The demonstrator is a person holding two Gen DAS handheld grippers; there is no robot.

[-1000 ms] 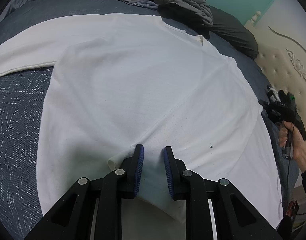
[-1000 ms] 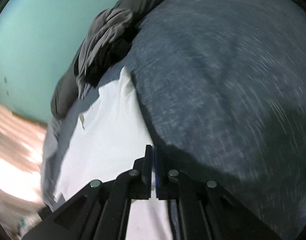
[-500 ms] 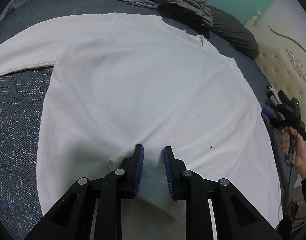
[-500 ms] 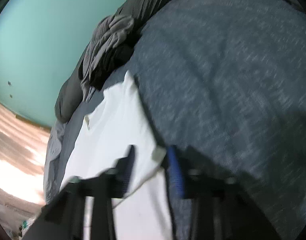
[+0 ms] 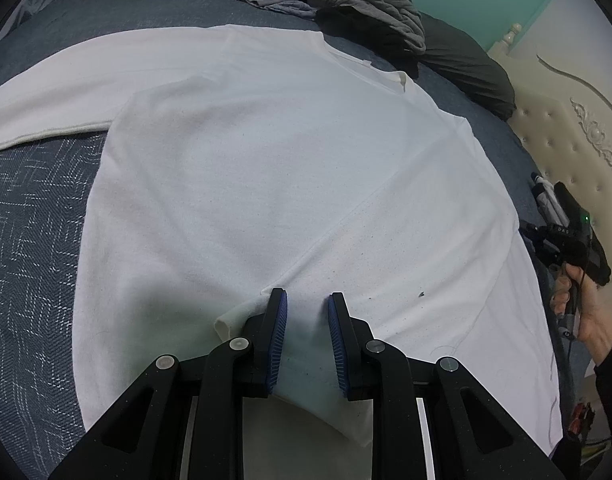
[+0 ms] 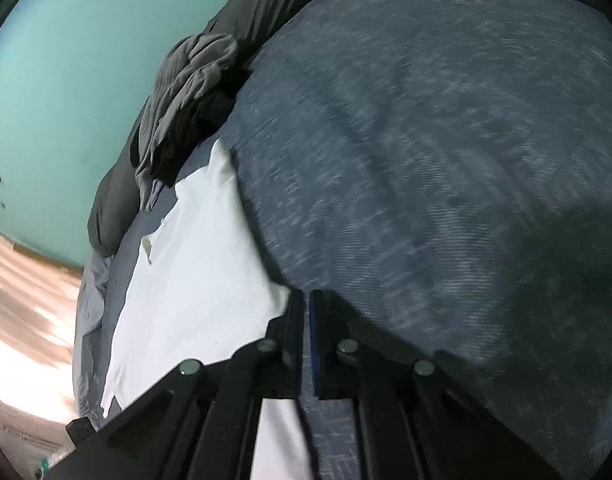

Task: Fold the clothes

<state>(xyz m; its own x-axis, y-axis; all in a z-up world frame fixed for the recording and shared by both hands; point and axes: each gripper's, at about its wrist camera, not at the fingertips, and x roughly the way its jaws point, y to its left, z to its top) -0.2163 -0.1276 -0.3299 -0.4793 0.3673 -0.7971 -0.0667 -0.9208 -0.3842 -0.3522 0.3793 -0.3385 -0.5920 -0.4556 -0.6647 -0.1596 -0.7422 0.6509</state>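
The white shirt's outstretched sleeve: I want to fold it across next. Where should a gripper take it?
Probably at the sleeve cuff end, coming from the far left side. It lies flat and straight on the blue bedspread, away from the body, so pinch its edge and carry it inward.

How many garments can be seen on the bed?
2: a white long-sleeved shirt spread flat across the middle, and a crumpled grey garment at the far edge. The grey heap may hide more.

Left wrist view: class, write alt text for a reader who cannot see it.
A white long-sleeved cotton top lies spread flat on a dark blue patterned bedspread, and the left gripper, black with blue pads, pinches a fold of its fabric. Crumpled grey clothes lie beyond the collar.
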